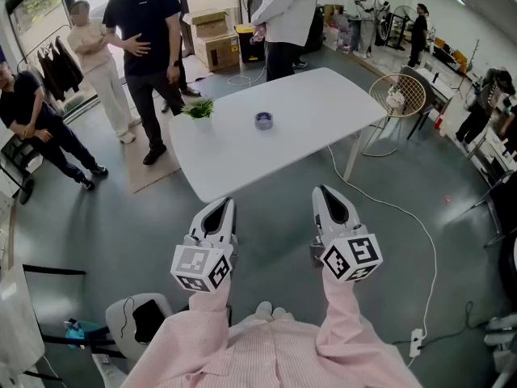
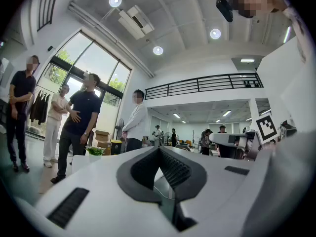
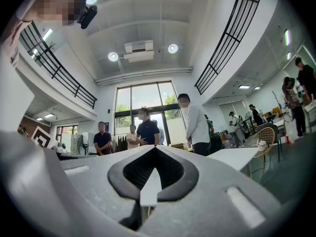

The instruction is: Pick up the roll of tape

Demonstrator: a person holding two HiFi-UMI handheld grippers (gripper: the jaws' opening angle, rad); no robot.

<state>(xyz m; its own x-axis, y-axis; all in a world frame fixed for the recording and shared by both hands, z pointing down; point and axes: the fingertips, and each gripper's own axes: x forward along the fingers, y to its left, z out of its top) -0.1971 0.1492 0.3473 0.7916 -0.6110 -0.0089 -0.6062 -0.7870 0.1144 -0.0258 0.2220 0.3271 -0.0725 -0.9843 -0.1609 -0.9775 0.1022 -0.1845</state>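
The roll of tape point(image 1: 263, 120) lies flat near the middle of the white worktop point(image 1: 323, 103), out in the open, with a small green plant point(image 1: 199, 109) near it towards the worktop's left corner. The person in pink striped sleeves point(image 1: 339, 318) holds both grippers side by side above the grey floor point(image 1: 97, 225), short of the worktop's near edge and well apart from the tape. The left gripper point(image 1: 221, 206) has its jaws brought together at the tips with nothing between them, and the right gripper point(image 1: 326, 193) is closed the same way, also empty. Beyond the worktop stand a person in a dark shirt point(image 1: 149, 23) and a person in a white top point(image 1: 283, 6). Cardboard boxes point(image 1: 214, 43) sit on the floor behind them. A wire chair point(image 1: 404, 95) stands just beside the worktop's right end.
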